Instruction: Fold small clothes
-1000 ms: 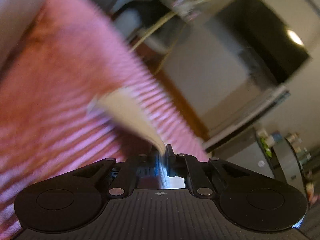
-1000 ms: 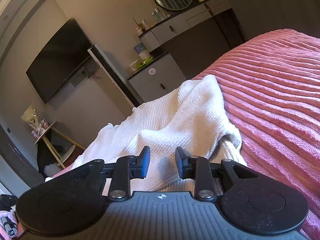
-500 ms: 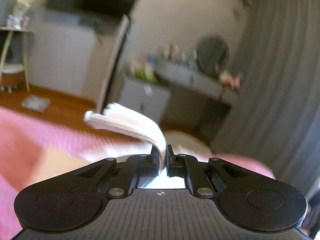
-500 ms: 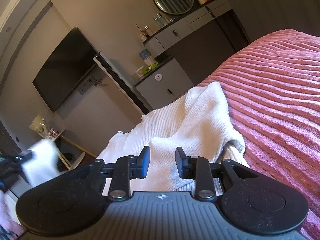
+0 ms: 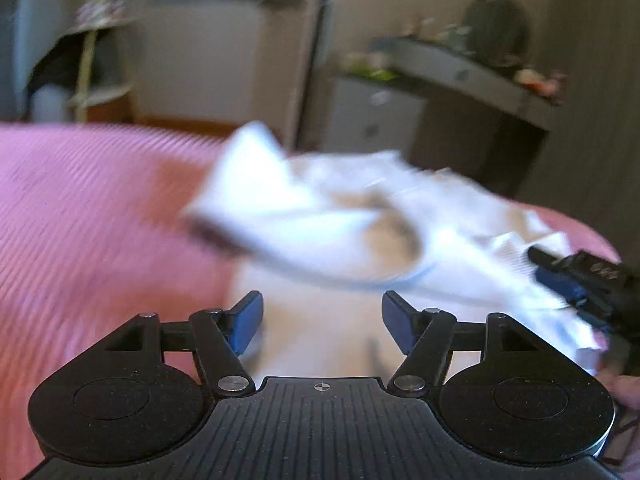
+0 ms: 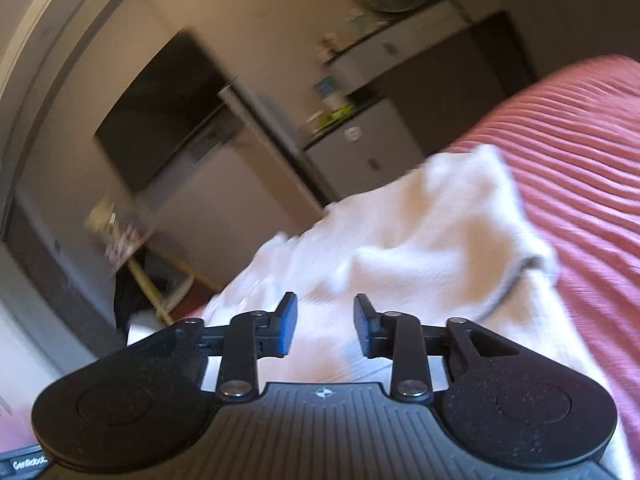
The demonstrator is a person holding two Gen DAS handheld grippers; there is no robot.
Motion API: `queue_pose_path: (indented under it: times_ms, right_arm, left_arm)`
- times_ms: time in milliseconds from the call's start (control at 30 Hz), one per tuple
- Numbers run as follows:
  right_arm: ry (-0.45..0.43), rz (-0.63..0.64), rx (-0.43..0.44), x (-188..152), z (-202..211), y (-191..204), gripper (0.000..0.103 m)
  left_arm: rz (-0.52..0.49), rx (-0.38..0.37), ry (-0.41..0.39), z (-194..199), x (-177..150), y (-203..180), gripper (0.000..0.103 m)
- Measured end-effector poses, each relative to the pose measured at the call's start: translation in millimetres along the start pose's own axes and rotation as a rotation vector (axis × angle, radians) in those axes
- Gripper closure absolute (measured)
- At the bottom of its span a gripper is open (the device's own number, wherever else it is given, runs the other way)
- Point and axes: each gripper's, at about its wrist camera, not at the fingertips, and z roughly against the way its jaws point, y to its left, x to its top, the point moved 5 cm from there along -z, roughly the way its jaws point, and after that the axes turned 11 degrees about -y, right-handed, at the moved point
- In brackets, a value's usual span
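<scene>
White knit garment (image 5: 360, 216) lies crumpled on the pink ribbed bedspread (image 5: 92, 216), filling the middle of the left wrist view and blurred. Left gripper (image 5: 322, 316) sits at lower centre with its fingers spread wide and nothing between them, the cloth just beyond the tips. Right gripper (image 6: 325, 324) has its fingers moderately apart, also empty, over the same garment (image 6: 420, 248) at centre frame; it appears again at the right edge of the left view (image 5: 576, 276), against the cloth.
</scene>
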Motion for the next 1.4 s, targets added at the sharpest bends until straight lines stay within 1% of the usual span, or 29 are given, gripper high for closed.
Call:
queue_pose_path:
  times_ms: [100, 133, 167, 200, 267, 333, 367, 433, 467, 533, 567, 600, 633, 733, 800, 867, 900, 967, 1000, 1033, 1133, 1267, 1400]
  right_arm:
    - [0.066, 0.086, -0.001, -14.2, -3.1, 22.5, 0.065]
    - [0.086, 0.109, -0.015, -19.0, -3.9, 29.8, 0.065]
    - [0.098, 0.138, -0.038, -22.1, -4.8, 39.4, 0.065]
    - [0.103, 0.155, -0.048, -22.6, -5.8, 48.9, 0.065]
    - [0.110, 0.192, -0.038, -21.2, -12.0, 73.7, 0.064]
    - [0.130, 0.285, -0.033, -22.7, -27.5, 98.9, 0.058]
    - [0.142, 0.329, -0.043, -25.1, -36.0, 108.6, 0.056]
    - [0.183, 0.380, -0.110, -29.4, -59.7, 117.3, 0.057]
    - [0.223, 0.386, -0.157, -32.0, -73.0, 116.9, 0.059]
    - [0.271, 0.392, -0.212, -35.6, -86.4, 114.2, 0.066]
    - [0.284, 0.418, -0.228, -37.9, -88.8, 113.5, 0.076]
    - [0.281, 0.449, -0.234, -38.1, -87.4, 113.8, 0.090]
    - [0.266, 0.464, -0.231, -34.6, -81.8, 113.7, 0.091]
    - [0.177, 0.410, -0.231, -11.9, -57.4, 104.3, 0.091]
    - [0.095, 0.330, -0.241, 7.5, -35.6, 84.5, 0.091]
    - [0.061, 0.269, -0.268, 14.7, -18.4, 59.7, 0.091]
    - [0.072, 0.247, -0.296, 13.5, -13.8, 44.7, 0.090]
    - [0.141, 0.186, -0.343, 5.5, -15.9, 15.9, 0.084]
    - [0.166, 0.136, -0.355, 2.1, -14.1, 3.6, 0.081]
    - [0.165, 0.108, -0.349, 2.0, -10.7, -1.5, 0.081]
    - [0.138, 0.086, -0.336, 9.3, -4.7, -2.7, 0.079]
    - [0.123, 0.062, -0.357, 21.3, -5.1, -4.7, 0.078]
    - [0.147, 0.048, -0.368, 23.0, 0.1, -12.2, 0.079]
  left_arm:
    - [0.088, 0.065, 0.057, 8.4, -15.3, 27.5, 0.033]
    - [0.137, 0.067, 0.061, 11.3, -19.0, 36.4, 0.032]
    - [0.161, 0.057, 0.060, 11.3, -22.5, 41.1, 0.032]
    - [0.165, 0.054, 0.062, 10.1, -24.2, 43.2, 0.032]
    - [0.167, 0.053, 0.061, 12.8, -20.9, 41.8, 0.031]
    - [0.166, 0.050, 0.047, 13.2, -20.3, 39.4, 0.030]
    - [0.165, 0.053, 0.049, 10.0, -21.6, 39.1, 0.030]
    - [0.183, 0.046, 0.052, 5.7, -26.2, 40.4, 0.029]
    - [0.175, 0.045, 0.042, 4.6, -27.4, 39.4, 0.029]
    - [0.141, 0.046, 0.026, 2.8, -26.2, 34.8, 0.028]
    - [0.129, 0.049, 0.016, 3.3, -27.2, 33.4, 0.028]
    - [0.121, 0.049, 0.007, 4.3, -28.0, 32.7, 0.028]
    - [0.116, 0.050, 0.000, 4.5, -28.3, 32.2, 0.028]
    - [0.136, 0.051, -0.017, 4.9, -27.7, 33.1, 0.027]
    - [0.152, 0.051, -0.024, 4.9, -27.4, 34.4, 0.027]
    - [0.151, 0.051, -0.030, 4.2, -27.9, 34.3, 0.027]
    - [0.148, 0.051, -0.034, 4.0, -28.3, 34.0, 0.027]
    - [0.140, 0.051, -0.038, 3.2, -28.9, 33.0, 0.026]
    - [0.136, 0.053, -0.042, 3.2, -29.3, 32.3, 0.026]
    - [0.129, 0.056, -0.044, 3.1, -29.8, 31.0, 0.026]
    - [0.105, 0.060, -0.050, 2.9, -30.8, 28.5, 0.025]
    - [0.094, 0.061, -0.059, 2.9, -32.3, 28.6, 0.025]
    - [0.087, 0.062, -0.064, 2.1, -32.8, 27.3, 0.024]
